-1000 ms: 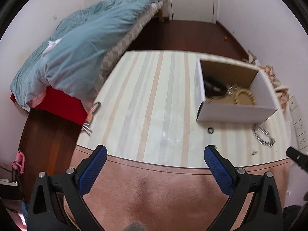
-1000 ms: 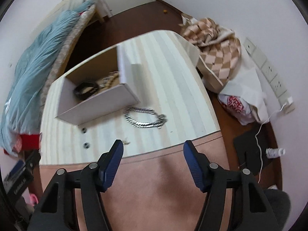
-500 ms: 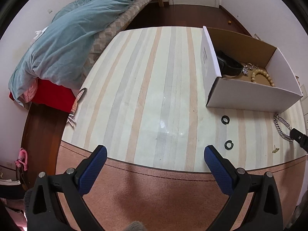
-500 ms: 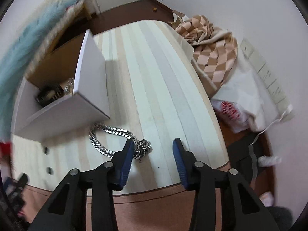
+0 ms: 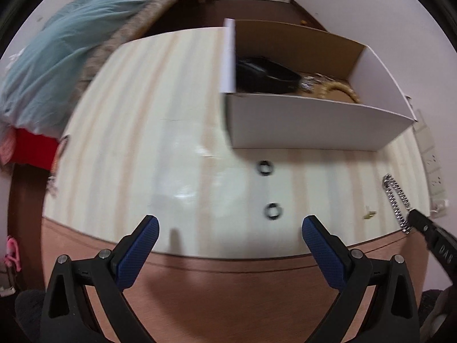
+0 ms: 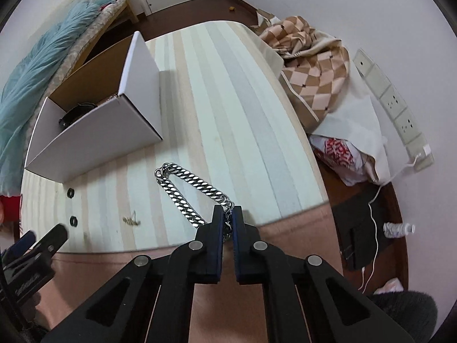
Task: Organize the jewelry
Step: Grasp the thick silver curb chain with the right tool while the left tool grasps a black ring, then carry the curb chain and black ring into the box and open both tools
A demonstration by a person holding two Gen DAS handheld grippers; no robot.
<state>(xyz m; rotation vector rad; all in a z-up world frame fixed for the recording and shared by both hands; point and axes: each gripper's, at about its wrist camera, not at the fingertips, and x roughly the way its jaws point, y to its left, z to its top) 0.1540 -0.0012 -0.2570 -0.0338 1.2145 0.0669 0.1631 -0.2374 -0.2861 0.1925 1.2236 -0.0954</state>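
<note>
In the left wrist view, the left gripper (image 5: 230,228) sits at the bottom of the frame with its blue-padded fingers (image 5: 136,253) spread wide and nothing between them. The whole picture is smeared by motion, so fine detail is hard to read. A white cardboard box (image 5: 314,127) stands in the upper right on the striped table (image 5: 137,131); its near wall hides most of the contents, and only a dark band (image 5: 265,75), some silvery pieces and part of a beaded loop (image 5: 344,91) show over the rim. Two small dark rings (image 5: 264,168) lie in the centre below the box, one nearer the gripper than the other. A tiny gold-coloured piece (image 5: 369,214) at right is too blurred to identify. At the right edge the silver chain (image 5: 395,200) runs from upper left to lower right, its lower end meeting the tip of the right gripper (image 5: 414,219), which is mostly cut off.

In the right wrist view, the right gripper (image 6: 227,213) at lower centre is clamped on one end of the chain (image 6: 185,188), its fingers nearly together. The chain lies doubled on the table, its long axis running diagonally up-left toward the box (image 6: 94,140), with the fold farthest from the gripper. The links between the pads are hidden. The rings (image 6: 70,192) sit at the left edge.
</note>
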